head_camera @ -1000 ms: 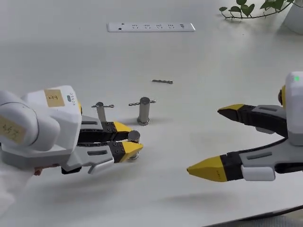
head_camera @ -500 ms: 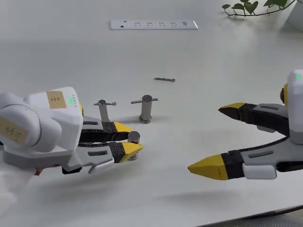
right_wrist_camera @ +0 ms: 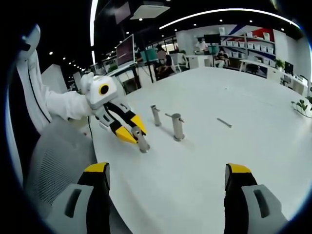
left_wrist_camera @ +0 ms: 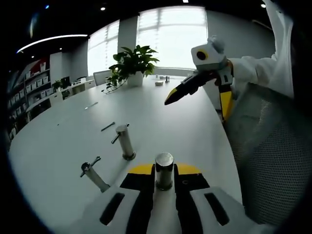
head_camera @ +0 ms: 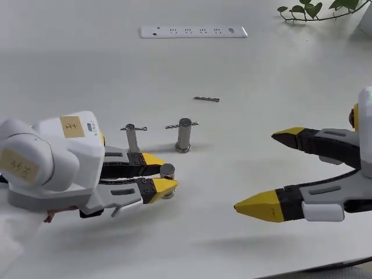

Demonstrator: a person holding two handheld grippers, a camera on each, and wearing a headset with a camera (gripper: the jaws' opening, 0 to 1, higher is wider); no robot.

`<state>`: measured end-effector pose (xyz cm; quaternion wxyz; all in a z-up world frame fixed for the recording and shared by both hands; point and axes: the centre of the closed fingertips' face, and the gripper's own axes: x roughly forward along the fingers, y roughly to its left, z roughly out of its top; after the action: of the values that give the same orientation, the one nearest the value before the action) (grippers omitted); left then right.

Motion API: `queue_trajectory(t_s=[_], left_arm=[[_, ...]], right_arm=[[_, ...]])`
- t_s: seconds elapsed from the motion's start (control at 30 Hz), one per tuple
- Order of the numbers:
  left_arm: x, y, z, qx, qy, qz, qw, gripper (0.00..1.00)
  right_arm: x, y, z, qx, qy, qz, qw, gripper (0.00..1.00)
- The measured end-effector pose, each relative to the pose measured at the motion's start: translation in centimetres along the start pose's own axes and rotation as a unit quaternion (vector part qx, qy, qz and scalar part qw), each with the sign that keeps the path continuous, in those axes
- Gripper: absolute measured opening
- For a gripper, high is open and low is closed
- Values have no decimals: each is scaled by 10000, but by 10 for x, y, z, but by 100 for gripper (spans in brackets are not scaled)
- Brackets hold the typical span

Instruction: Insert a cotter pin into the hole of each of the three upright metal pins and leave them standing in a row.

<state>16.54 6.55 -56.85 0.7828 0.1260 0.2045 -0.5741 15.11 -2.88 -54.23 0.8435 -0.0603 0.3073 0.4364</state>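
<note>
White worktop [head_camera: 261,75] runs across the head view, with a power strip [head_camera: 193,32] near its far edge. My left tool [head_camera: 163,172] is clamped on the near pin [head_camera: 167,170], which stands upright. Just behind it stand the middle pin [head_camera: 184,136], crossed near its top by a cotter pin [head_camera: 174,125], and the left pin [head_camera: 132,139], crossed by a second cotter pin [head_camera: 139,128]. A loose cotter pin [head_camera: 207,99] lies farther back. My right tool [head_camera: 254,171] hovers well apart, its jaws spread wide.

From the left gripper view, both jaws press the near pin's sides.

From the right gripper view, my jaws gape, with the three pins ahead.
</note>
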Motion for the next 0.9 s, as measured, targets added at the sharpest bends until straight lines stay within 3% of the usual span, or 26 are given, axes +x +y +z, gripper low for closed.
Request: queue_trajectory(t_s=[0.1, 0.33, 0.47, 0.53, 0.63, 0.77, 0.9], left_arm=[[-8, 0, -4, -91, 38, 11, 10000, 29], [-30, -4, -11, -757, -114, 53, 9971, 57], [-39, -2, -16, -990, -157, 214, 9947, 75], [-45, 6, -24, -1145, -44, 471, 9923, 78], [-52, 10, -27, -1277, -63, 584, 9901, 81], [-60, 15, -22, -1345, -199, 766, 9878, 84], [-65, 16, -17, -1545, -401, 873, 9833, 96]], right_arm=[[0, 0, 0, 0, 2, -2, 10000, 96], [0, -1, -3, -1, 42, 3, 10000, 96], [0, -1, -3, -6, 52, 8, 10000, 96], [-1, -2, -3, -7, 59, 11, 10000, 96], [-1, -3, -3, -15, 79, 8, 10000, 96], [-1, -4, -3, -27, 99, -2, 9999, 96], [-1, -6, -4, -52, 154, -19, 9999, 96]])
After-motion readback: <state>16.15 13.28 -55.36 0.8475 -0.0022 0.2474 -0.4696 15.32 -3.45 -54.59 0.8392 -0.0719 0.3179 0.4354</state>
